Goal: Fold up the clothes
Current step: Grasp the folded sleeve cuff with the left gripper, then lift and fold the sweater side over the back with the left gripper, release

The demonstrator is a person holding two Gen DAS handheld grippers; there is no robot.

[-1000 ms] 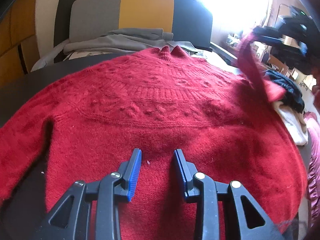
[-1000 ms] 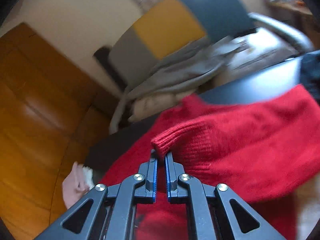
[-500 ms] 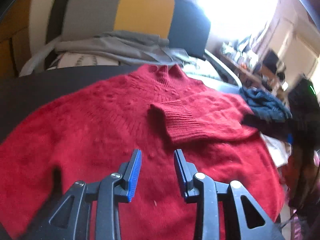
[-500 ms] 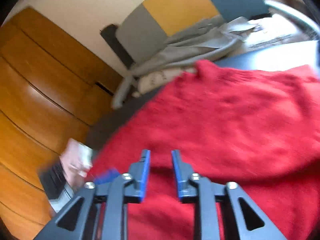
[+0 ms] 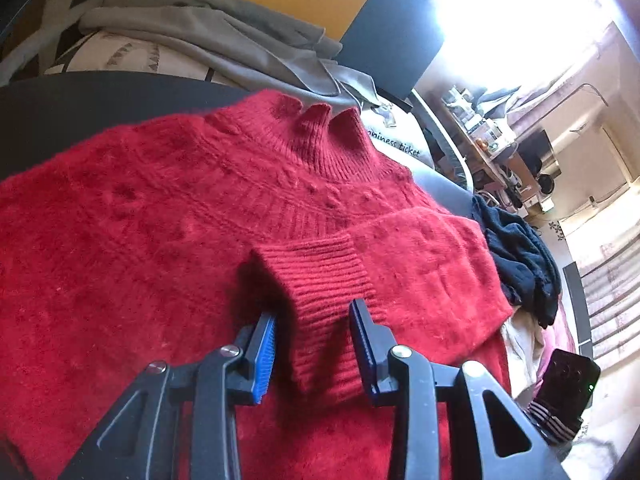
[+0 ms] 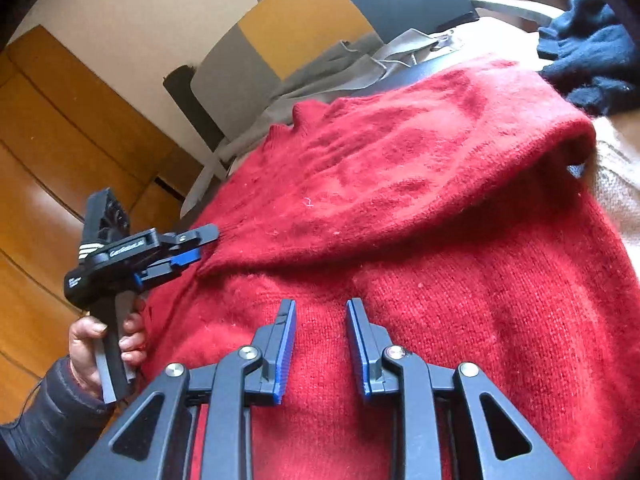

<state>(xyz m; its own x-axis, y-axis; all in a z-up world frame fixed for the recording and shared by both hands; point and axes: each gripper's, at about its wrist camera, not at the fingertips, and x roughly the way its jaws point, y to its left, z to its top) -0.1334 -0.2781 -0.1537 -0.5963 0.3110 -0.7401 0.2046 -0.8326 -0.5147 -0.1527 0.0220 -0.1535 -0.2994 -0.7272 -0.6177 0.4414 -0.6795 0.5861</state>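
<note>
R gripper (image 6: pixel 320 344) has just let go of the red sweater's (image 5: pixel 160 240) sleeve cuff (image 5: pixel 320 280): jaws were opening, now spread w/ nothing between them, hovering low over the sweater body. So first sleeve fold looks done. Sleeve lies across the chest, cuff just below the collar (image 5: pixel 320 136).

L gripper (image 5: pixel 312 352) spread too, jaws either side of the cuff, not pinching; prob. about to straighten it.

Vs a sec ago: cuff was pinched and lifted by R gripper, chest was bare; L gripper sat over the lower body, now up nr the collar. Sweater flat on dark table (image 5: pixel 80 100), navy garment (image 5: pixel 520 264) beside its shoulder.
</note>
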